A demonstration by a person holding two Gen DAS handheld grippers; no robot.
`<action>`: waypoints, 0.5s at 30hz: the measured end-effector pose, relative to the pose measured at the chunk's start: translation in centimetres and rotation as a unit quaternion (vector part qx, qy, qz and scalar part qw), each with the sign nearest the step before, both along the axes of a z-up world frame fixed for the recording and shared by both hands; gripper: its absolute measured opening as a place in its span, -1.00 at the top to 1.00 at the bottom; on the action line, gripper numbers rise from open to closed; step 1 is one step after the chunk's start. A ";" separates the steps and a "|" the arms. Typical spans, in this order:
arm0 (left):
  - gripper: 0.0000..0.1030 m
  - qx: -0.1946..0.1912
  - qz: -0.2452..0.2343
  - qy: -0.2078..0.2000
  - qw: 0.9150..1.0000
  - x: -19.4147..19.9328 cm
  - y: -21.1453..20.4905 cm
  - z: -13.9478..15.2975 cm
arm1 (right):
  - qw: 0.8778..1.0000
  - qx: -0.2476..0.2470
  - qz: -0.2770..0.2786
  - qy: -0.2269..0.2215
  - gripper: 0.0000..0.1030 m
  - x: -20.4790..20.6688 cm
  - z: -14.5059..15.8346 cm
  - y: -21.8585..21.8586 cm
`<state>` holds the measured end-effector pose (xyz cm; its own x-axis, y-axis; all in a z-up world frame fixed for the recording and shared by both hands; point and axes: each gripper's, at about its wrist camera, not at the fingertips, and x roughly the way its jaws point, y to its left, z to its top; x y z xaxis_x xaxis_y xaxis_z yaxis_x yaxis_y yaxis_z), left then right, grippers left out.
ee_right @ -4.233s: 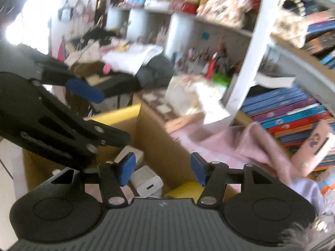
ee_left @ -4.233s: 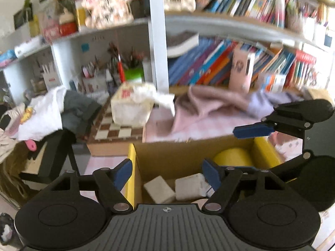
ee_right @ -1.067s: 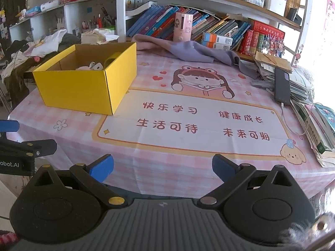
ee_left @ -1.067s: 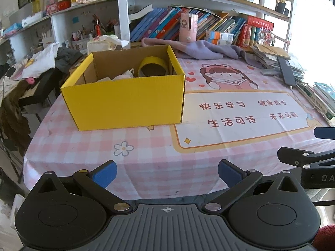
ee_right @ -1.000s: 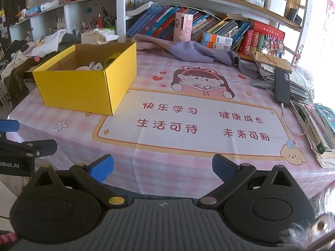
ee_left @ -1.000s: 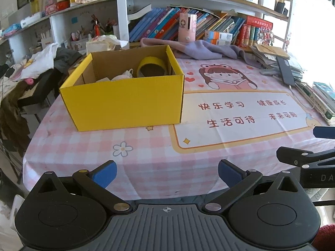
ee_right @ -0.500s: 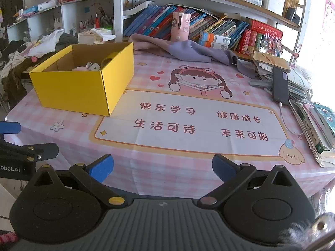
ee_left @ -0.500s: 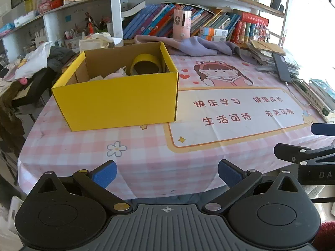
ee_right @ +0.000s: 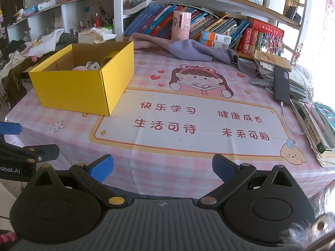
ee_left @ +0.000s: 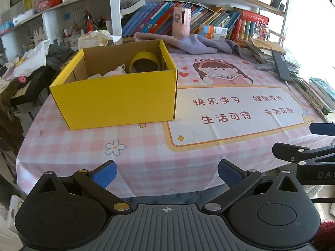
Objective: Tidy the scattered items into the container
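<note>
A yellow cardboard box [ee_left: 117, 102] [ee_right: 73, 92] stands open on the left part of a table with a pink checked cloth [ee_left: 146, 146] [ee_right: 167, 167]. Inside it leans a yellow tape roll [ee_left: 144, 61] [ee_right: 108, 58], beside white and pale pink items [ee_left: 113, 73] [ee_right: 90, 65]. My left gripper [ee_left: 166, 174] is open and empty, held off the table's near edge. My right gripper [ee_right: 162, 169] is open and empty too, back from the near edge. Each gripper shows at the side of the other's view.
A lilac cloth [ee_right: 184, 49] lies at the back of the table. A black phone on a cable [ee_right: 281, 85] and stacked books [ee_right: 314, 121] sit along the right edge. Bookshelves [ee_right: 209, 27] stand behind. Clothes are heaped [ee_left: 31, 62] to the left.
About four seconds ago both grippers hovered over the box's inside. They have since pulled back past the table's near edge, and in the last half second barely drifted.
</note>
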<state>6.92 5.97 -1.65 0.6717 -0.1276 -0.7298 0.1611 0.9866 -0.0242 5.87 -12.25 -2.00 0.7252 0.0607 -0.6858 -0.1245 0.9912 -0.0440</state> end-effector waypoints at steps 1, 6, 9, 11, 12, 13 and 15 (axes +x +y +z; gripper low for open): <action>-1.00 -0.001 0.000 0.001 1.000 0.0 0.0 0.0 | 1.000 0.000 0.000 0.000 -0.97 0.0 0.0 0.0; -1.00 -0.003 0.002 0.004 1.000 0.1 0.0 -0.1 | 1.000 0.000 0.000 0.000 -0.97 0.0 0.0 0.0; -1.00 -0.002 0.001 0.004 1.000 0.1 0.0 -0.1 | 1.000 0.000 0.000 0.000 -0.97 0.0 0.0 0.0; -1.00 -0.001 0.001 0.004 1.000 0.1 -0.1 -0.2 | 1.000 0.001 0.000 0.001 -0.97 0.0 0.0 0.0; -1.00 0.000 0.000 0.004 1.000 0.1 -0.1 -0.2 | 1.000 0.000 0.000 0.001 -0.97 0.0 0.0 0.0; -1.00 0.000 0.000 0.004 1.000 0.1 -0.1 -0.2 | 1.000 0.000 0.000 0.001 -0.97 0.0 -0.1 0.1; -1.00 0.000 0.000 0.004 1.000 0.1 -0.2 -0.2 | 1.000 0.000 0.002 0.001 -0.97 0.1 -0.1 0.1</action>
<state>7.03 5.80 -1.88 0.6653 -0.1266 -0.7358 0.1601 0.9868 -0.0251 5.95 -12.19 -2.14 0.7236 0.0636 -0.6873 -0.1279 0.9909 -0.0429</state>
